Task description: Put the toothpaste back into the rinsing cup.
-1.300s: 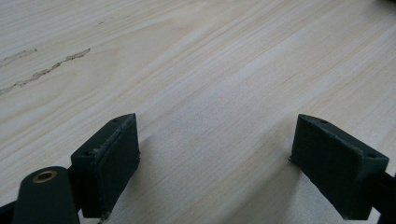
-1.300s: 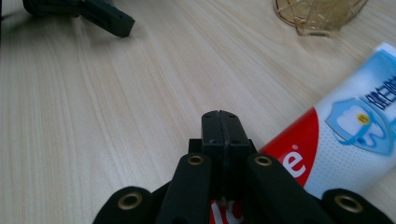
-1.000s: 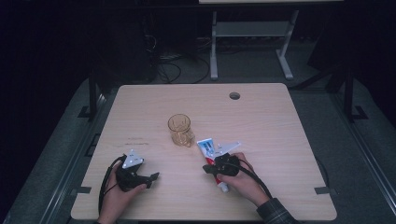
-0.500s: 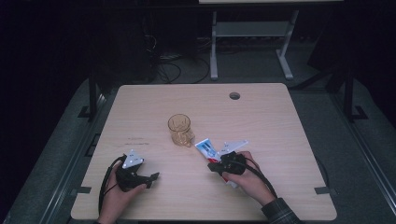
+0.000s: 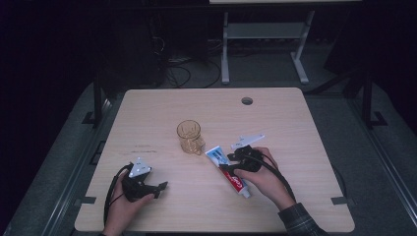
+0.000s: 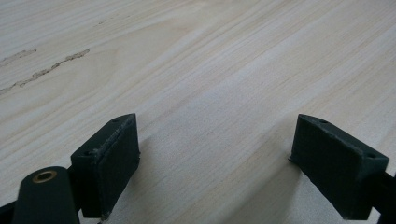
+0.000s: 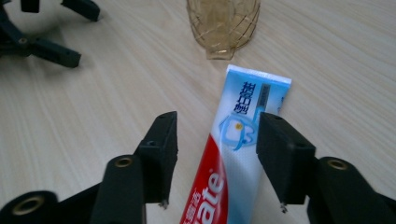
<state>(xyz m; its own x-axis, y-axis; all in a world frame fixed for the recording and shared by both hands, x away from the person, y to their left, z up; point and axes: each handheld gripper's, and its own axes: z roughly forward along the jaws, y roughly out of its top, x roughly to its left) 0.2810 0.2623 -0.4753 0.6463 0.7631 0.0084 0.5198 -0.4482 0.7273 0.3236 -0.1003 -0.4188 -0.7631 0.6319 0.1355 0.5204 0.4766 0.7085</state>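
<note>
A red, white and blue toothpaste tube [image 5: 230,172] [image 7: 233,154] lies flat on the wooden table [image 5: 295,128], its flat end pointing at an amber glass cup [image 5: 189,136] [image 7: 224,23]. My right gripper [image 5: 230,164] [image 7: 219,161] hovers just over the tube. Its jaws have just been opening and now stand on either side of the tube without pressing it. My left gripper [image 5: 160,189] [image 6: 215,163] rests on the table at the front left, open, with bare wood between its pads [image 6: 109,158].
A round cable hole [image 5: 247,101] sits near the table's far edge. Faint scuff marks [image 6: 42,70] mark the wood ahead of the left gripper. A metal stand [image 5: 265,39] and cables lie on the floor beyond the table.
The right gripper's jaws have come apart and let go of the toothpaste tube, which now lies flat. The right hand lifted a little. The left hand stayed still.
</note>
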